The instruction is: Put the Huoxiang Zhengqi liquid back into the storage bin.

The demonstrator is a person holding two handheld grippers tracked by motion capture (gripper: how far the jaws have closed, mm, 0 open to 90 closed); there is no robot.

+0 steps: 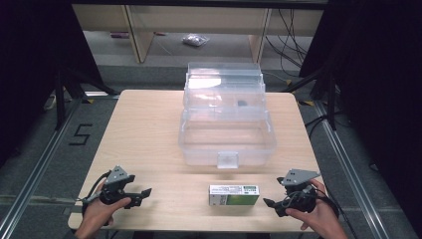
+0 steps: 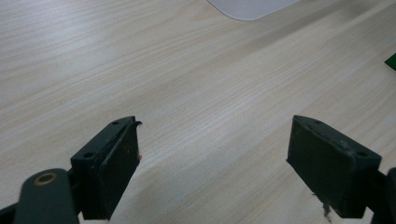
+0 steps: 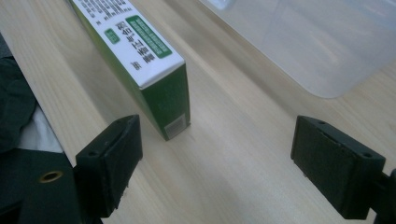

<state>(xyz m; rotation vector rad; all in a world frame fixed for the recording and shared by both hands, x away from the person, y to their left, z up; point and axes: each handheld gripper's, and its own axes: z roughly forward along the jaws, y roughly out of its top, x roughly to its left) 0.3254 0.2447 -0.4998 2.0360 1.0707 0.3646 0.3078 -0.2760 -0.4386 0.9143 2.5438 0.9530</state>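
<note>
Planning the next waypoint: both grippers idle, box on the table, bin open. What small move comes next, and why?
Probably slide the right gripper left until its open jaws straddle the end of the box. The box lies flat between the grippers, nearer the right one, whose view has the box end just ahead of its left jaw. The bin behind sits open; the left gripper faces bare table.

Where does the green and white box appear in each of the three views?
High view: box near the table's front edge, between the two hands.
Left gripper view: a dark green corner at the right edge, probably the box.
Right gripper view: upper left, end facing the camera.
Shared landmark: clear bin.
</note>
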